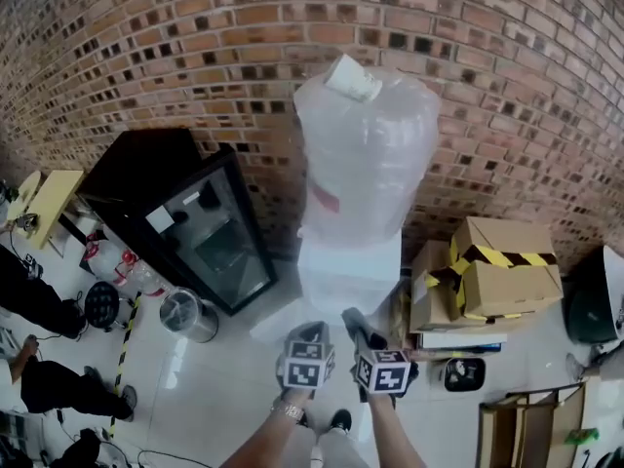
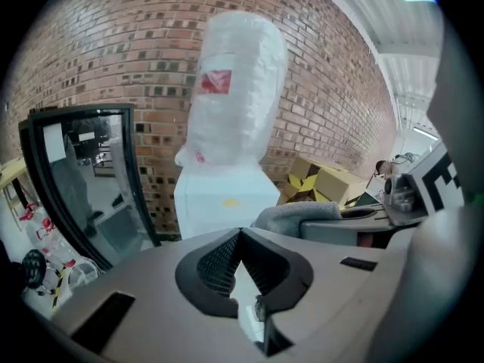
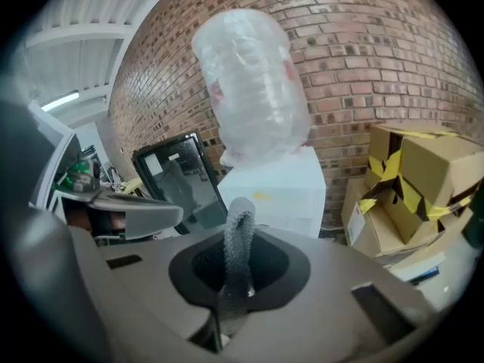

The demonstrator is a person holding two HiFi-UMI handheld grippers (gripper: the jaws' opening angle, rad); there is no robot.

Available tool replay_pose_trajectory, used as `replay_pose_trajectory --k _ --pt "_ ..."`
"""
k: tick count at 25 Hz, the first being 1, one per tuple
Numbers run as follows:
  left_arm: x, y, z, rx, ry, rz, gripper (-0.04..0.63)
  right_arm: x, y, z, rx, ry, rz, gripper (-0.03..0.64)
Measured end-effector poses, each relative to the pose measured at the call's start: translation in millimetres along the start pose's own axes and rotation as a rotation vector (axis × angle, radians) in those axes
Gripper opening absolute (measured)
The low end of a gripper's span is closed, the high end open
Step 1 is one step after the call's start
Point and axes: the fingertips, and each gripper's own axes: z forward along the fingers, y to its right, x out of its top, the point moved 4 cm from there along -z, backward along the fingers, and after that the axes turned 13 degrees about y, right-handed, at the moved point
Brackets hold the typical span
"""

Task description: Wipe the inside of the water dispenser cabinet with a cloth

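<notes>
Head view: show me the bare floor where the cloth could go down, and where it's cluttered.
Bare white floor lies in front of the black glass-door cabinet, just past the metal bin and left of the water dispenser. Right of the dispenser, cardboard boxes crowd the floor.

From my seat the water dispenser (image 1: 349, 266) shows only white outer faces; the cabinet's inside is hidden in all three views. In both gripper views the gripper bodies cover its lower part. The bottle (image 1: 366, 144) on top is wrapped in cloudy film, so its red label (image 2: 215, 82) is a smear I can't read. The cloth (image 3: 239, 240) gives me just a narrow folded edge in the right gripper (image 3: 236, 271); the rest drops behind the jaws (the left gripper view offers a grey lump, its far end covered). At the head view's left edge a person (image 1: 39, 305) is cut off, legs only. A dark object (image 1: 595, 305) is cropped at right.
</notes>
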Motion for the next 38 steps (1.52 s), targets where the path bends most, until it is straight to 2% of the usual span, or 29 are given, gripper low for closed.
replay_pose_trajectory --k 7,10,14,18,22,26,31,33,36,38 --pt "-186.7 -46.4 80.0 0.075 -0.093 0.037 0.002 -148.4 61.5 117.5 -0.003 -0.009 -0.031 0.02" --pt "-253.6 -55.0 114.7 0.056 -0.069 0.044 0.002 -224.5 93.7 164.5 0.0 -0.002 -0.009 0.02" --pt "-325.8 -55.1 164.9 0.022 -0.014 0.098 0.002 -313.3 140.9 221.5 0.02 0.016 -0.012 0.02" --pt "-385.3 -77.5 206.5 0.001 -0.005 0.144 0.002 -372.9 168.6 280.7 0.061 0.014 -0.047 0.02" --pt "-430.1 -98.6 236.0 0.004 0.001 0.117 0.002 -399.0 180.9 345.8 0.107 -0.009 -0.063 0.02" --pt "-454.2 -98.6 252.2 0.01 0.03 0.09 0.002 -417.4 188.6 383.1 0.07 -0.006 -0.078 0.02" --pt "-456.9 -103.0 252.9 0.027 0.02 0.042 0.002 -410.6 193.7 397.9 0.018 0.088 -0.046 0.02" --pt "-457.2 -102.1 255.3 0.023 0.017 0.057 0.002 -400.3 189.1 405.0 0.015 0.133 -0.034 0.02" --pt "-457.3 -110.9 259.0 0.036 0.03 0.091 0.002 -374.1 173.7 416.1 0.03 0.256 -0.092 0.02" --pt "-458.6 -118.7 255.8 0.055 0.024 0.088 0.002 -368.4 171.4 430.3 0.055 0.306 -0.097 0.02"
